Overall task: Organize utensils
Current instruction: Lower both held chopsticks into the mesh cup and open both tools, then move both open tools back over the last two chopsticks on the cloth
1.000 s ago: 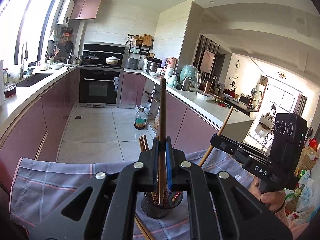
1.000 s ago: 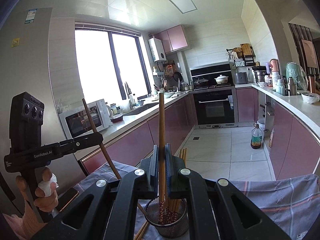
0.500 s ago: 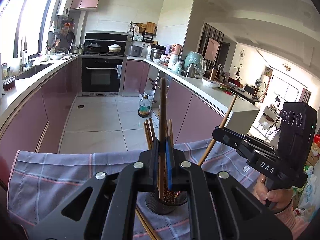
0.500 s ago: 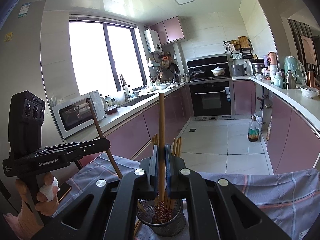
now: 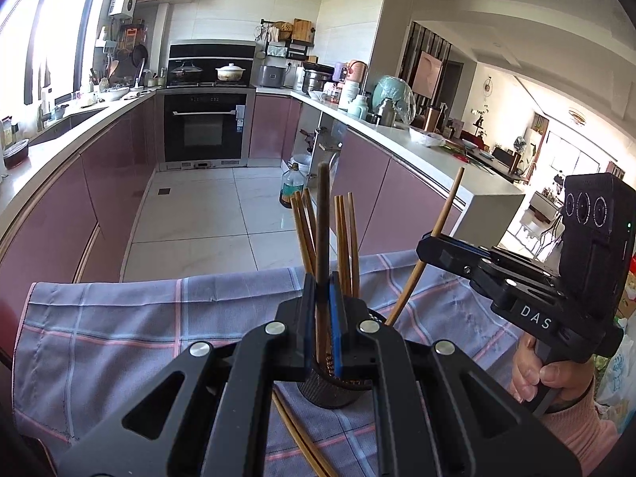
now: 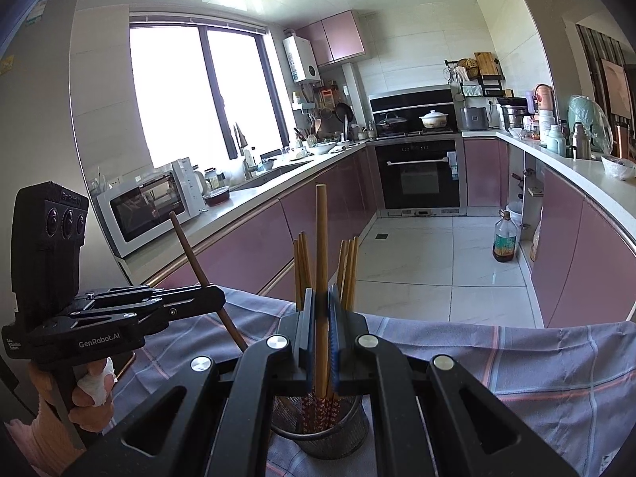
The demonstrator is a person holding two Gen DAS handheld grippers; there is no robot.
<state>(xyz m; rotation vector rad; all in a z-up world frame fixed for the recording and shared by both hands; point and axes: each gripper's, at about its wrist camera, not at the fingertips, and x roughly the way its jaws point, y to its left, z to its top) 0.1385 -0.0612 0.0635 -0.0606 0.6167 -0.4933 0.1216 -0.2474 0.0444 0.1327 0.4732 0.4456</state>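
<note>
Left fingers: the left gripper (image 5: 322, 310) is clamped on a dark chopstick (image 5: 322, 230) that stands upright at the centre of the left wrist view, its lower end down inside the holder.
Right fingers: the right gripper (image 6: 322, 330) is clamped on a lighter wooden chopstick (image 6: 321, 238), also upright and centred in its own view, lower end among the sticks in the holder.
Holder: a round mesh utensil holder (image 6: 349, 433) sits low in the centre of both views, just beyond the fingertips, already carrying several bamboo chopsticks (image 6: 346, 270) that fan outward.
Cloth: a checked grey-blue cloth (image 5: 119, 318) covers the worktop under the holder; two loose chopsticks (image 5: 302, 437) lie on it at the lower centre of the left view.
Step in hand: by my reading, both sticks are being set into the holder together, and neither is released yet.
Next move: it likely calls for parting each pair of fingers so the sticks drop in, then lifting clear without snagging the fanned sticks; the loose pair on the cloth looks to be left to gather.
Writing: "DAS" on the right gripper's body at the right of the left view; "GenRobot.AI" on the left gripper's body at the lower left of the right view.
</note>
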